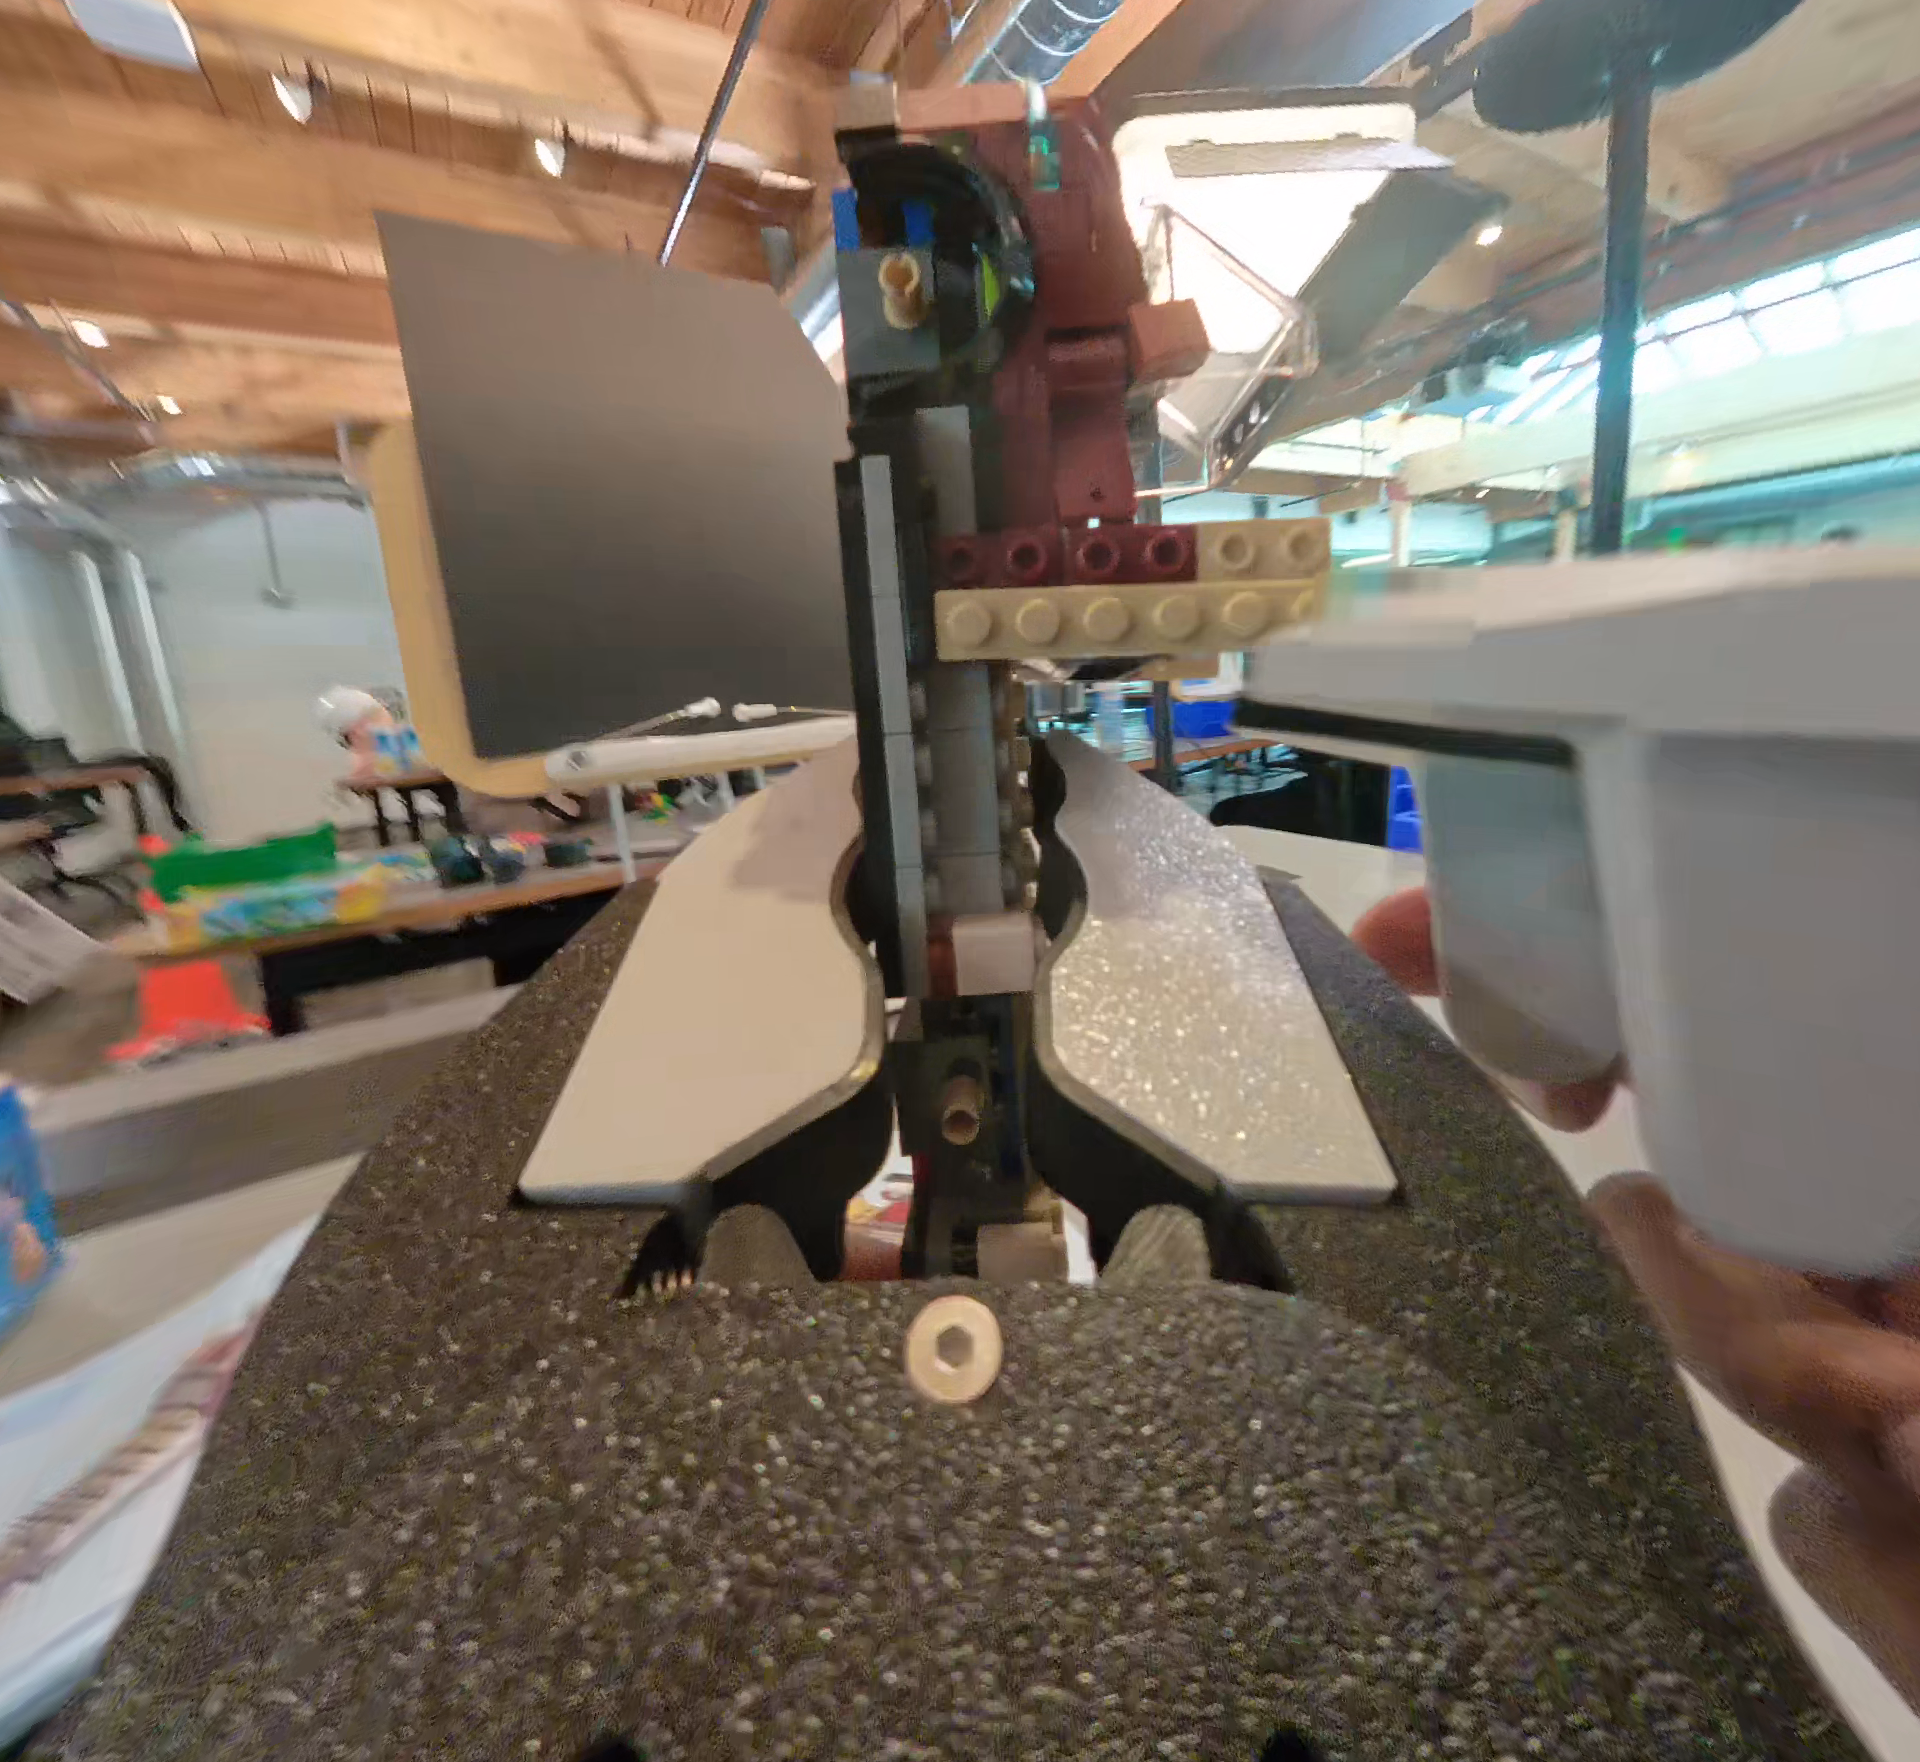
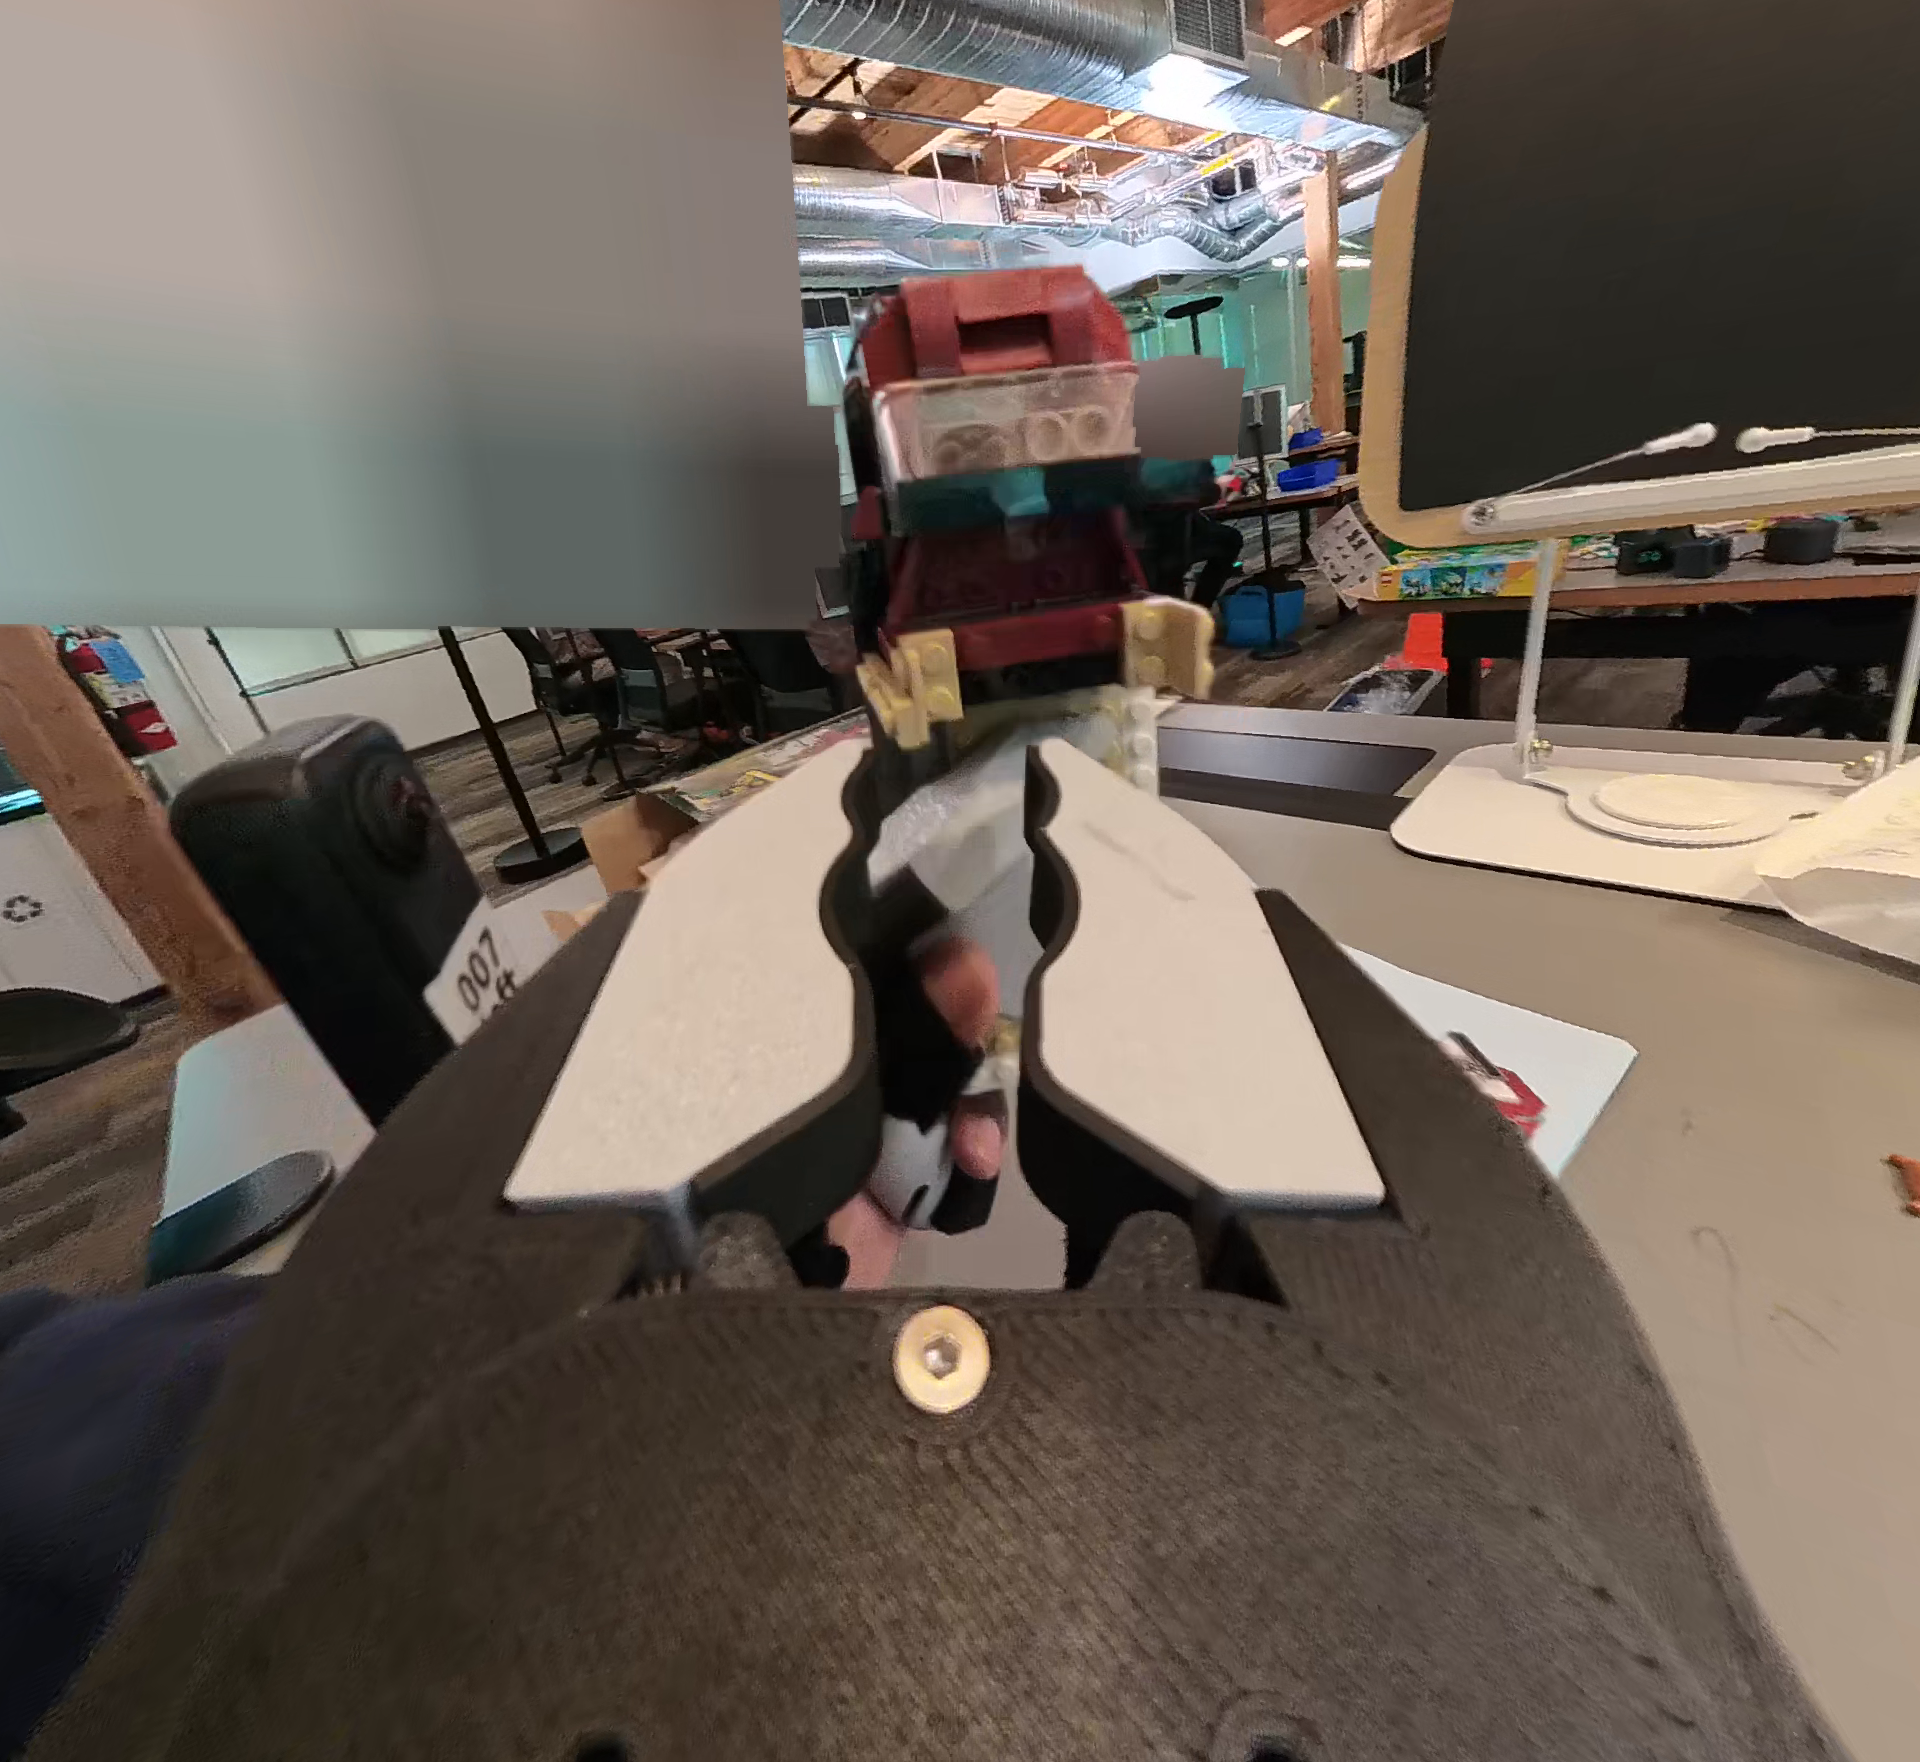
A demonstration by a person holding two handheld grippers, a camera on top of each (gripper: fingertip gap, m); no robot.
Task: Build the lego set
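Observation:
My left gripper (image 1: 945, 756) is shut on a brick-built model (image 1: 1081, 382) of dark red, grey and tan bricks and holds it upright in the air. The pads press on its grey lower part. A tan plate (image 1: 1122, 621) sticks out to its right. My right gripper (image 1: 1558, 673), blurred and held by a hand, is close to that plate's end. In the right wrist view my right gripper (image 2: 945, 767) is open, with the model (image 2: 1008, 590) just beyond its fingertips. Through its gap I see one finger of the left gripper (image 2: 935, 819) and a hand below it.
A black panel with a light wooden rim (image 2: 1662, 154) stands on a white stand (image 2: 1621, 808) on the grey table (image 2: 1662, 1193). A sheet of paper (image 2: 1507, 1078) lies on the table. Toy boxes (image 2: 1455, 574) lie on a far table. The left gripper's black camera (image 2: 322, 871) is at the left. Across from one pair of fingers to the other is roughly 5 cm.

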